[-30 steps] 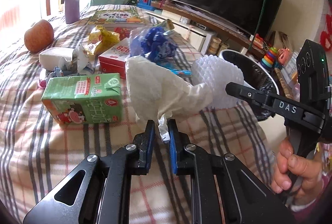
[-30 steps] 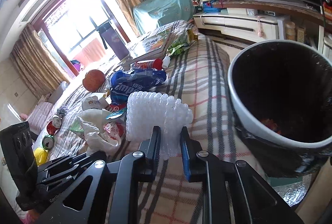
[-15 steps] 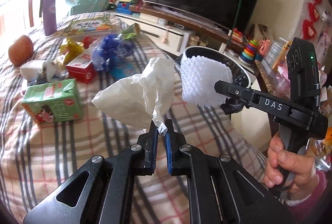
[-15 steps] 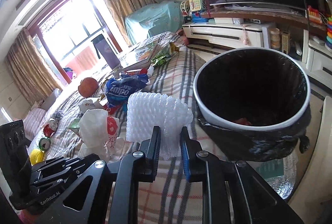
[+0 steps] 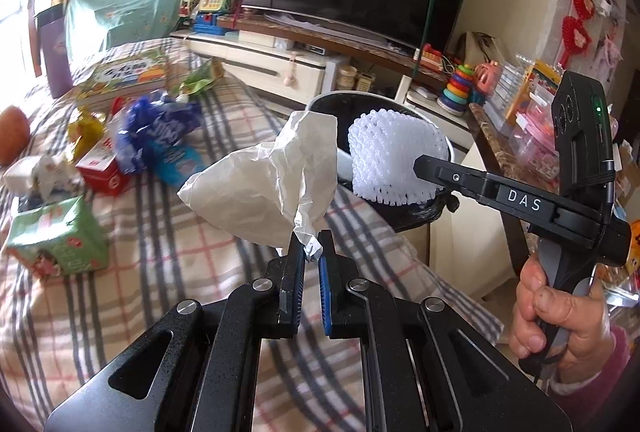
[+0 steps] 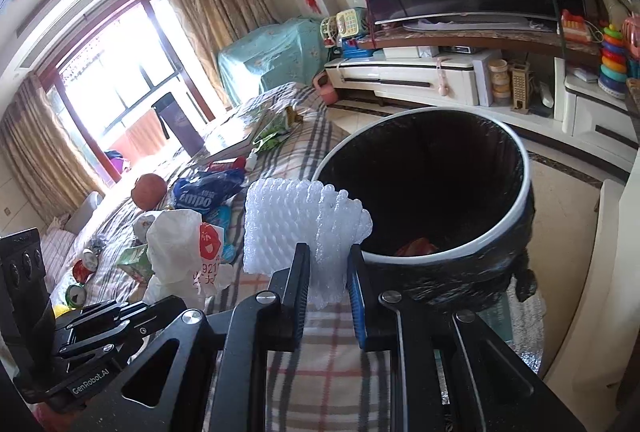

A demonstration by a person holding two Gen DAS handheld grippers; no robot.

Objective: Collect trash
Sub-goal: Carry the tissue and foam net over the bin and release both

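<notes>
My left gripper (image 5: 310,252) is shut on a crumpled white plastic bag (image 5: 268,184), held above the plaid blanket near the bin; the bag also shows in the right wrist view (image 6: 188,252). My right gripper (image 6: 328,264) is shut on a white foam fruit net (image 6: 300,224), held at the near rim of the trash bin (image 6: 516,232), which has a black liner and something red at its bottom. In the left wrist view the net (image 5: 392,160) hangs in front of the bin (image 5: 324,102).
On the plaid blanket (image 5: 160,244) lie a green carton (image 5: 56,236), a red box (image 5: 100,168), a blue wrapper (image 5: 160,128), a yellow wrapper (image 5: 84,126), an apple (image 5: 12,134) and a book (image 5: 124,74). A TV stand (image 6: 440,80) and toys stand behind the bin.
Both grippers have lifted and moved toward the bin with their loads. The foam net now sits at the bin's rim, and the white bag is higher above the blanket.
</notes>
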